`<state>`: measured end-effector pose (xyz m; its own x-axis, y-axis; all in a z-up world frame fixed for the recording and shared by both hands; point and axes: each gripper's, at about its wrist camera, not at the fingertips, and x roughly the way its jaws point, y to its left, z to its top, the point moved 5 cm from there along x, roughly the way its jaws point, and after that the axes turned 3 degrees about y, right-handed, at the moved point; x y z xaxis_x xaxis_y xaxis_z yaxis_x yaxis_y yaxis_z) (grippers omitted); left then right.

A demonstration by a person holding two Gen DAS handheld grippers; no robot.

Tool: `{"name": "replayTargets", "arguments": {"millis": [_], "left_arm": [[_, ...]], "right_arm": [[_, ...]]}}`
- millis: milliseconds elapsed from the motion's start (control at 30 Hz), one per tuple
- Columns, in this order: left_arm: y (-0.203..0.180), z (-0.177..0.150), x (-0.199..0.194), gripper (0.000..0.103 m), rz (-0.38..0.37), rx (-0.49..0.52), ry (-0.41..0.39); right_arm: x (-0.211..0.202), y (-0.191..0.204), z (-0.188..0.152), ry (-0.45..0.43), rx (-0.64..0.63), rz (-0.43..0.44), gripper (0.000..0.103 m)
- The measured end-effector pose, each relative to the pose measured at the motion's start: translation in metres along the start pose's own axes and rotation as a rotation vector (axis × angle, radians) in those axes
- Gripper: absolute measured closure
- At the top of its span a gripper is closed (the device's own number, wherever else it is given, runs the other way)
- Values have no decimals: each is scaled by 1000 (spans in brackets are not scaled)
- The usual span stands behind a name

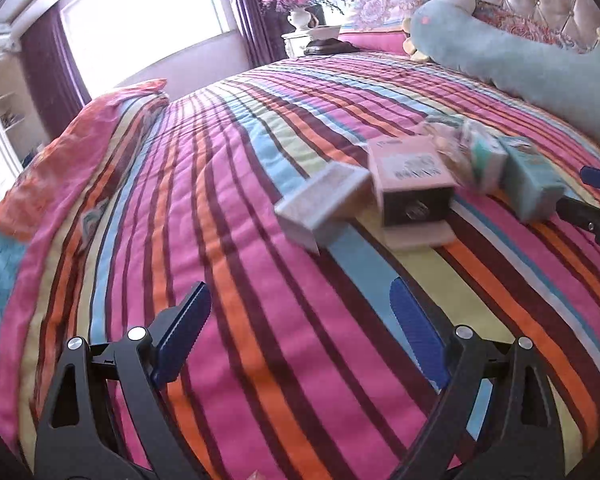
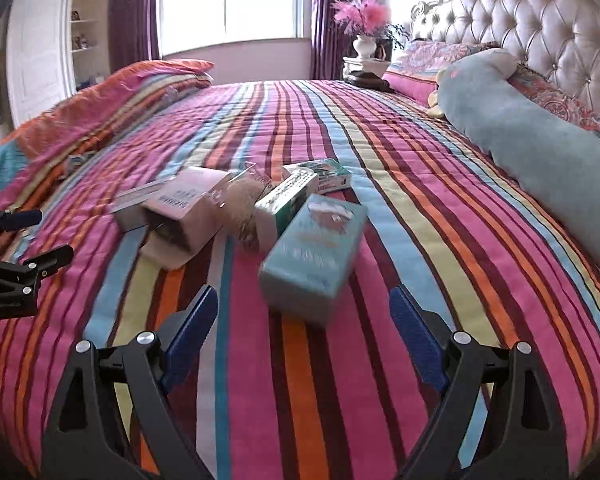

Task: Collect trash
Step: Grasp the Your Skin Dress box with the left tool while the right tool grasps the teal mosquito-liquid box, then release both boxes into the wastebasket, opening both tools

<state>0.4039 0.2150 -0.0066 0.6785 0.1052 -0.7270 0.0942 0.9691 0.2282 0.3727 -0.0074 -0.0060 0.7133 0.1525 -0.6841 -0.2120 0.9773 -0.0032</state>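
Black-framed, blue-padded left gripper and right gripper both tilt downward over the striped quilted bedspread, jaws apart and empty, short of the light-blue cardboard box.

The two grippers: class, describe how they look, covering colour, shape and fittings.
The left gripper and the right gripper look alike: two black plastic fingers with triangular cut-outs, silver round bolt heads at the pivots, and blue ribbed pads with toothed edges at the tips. No cables, sleeves or hands show.
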Motion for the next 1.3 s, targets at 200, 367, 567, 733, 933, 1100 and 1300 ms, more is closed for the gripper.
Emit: {"name": "replayTargets", "arguments": {"millis": [200, 367, 567, 733, 933, 1100, 1300], "left_arm": [[-5, 25, 45, 15, -10, 108, 45], [-8, 35, 73, 15, -56, 148, 75], [-16, 50, 105, 15, -52, 196, 101], [-22, 61, 117, 15, -93, 161, 119], [-5, 55, 125, 41, -204, -132, 184], [-2, 39, 106, 51, -186, -173, 191], [9, -1, 54, 53, -216, -287, 146]], "right_arm": [[41, -1, 9, 110, 33, -46, 20], [55, -18, 5, 155, 47, -36, 20], [67, -34, 4, 191, 65, 38, 20], [75, -27, 10, 195, 22, 20, 20], [73, -33, 14, 179, 35, 32, 58], [56, -40, 9, 160, 86, 119, 58], [13, -51, -12, 134, 171, 261, 58]]}}
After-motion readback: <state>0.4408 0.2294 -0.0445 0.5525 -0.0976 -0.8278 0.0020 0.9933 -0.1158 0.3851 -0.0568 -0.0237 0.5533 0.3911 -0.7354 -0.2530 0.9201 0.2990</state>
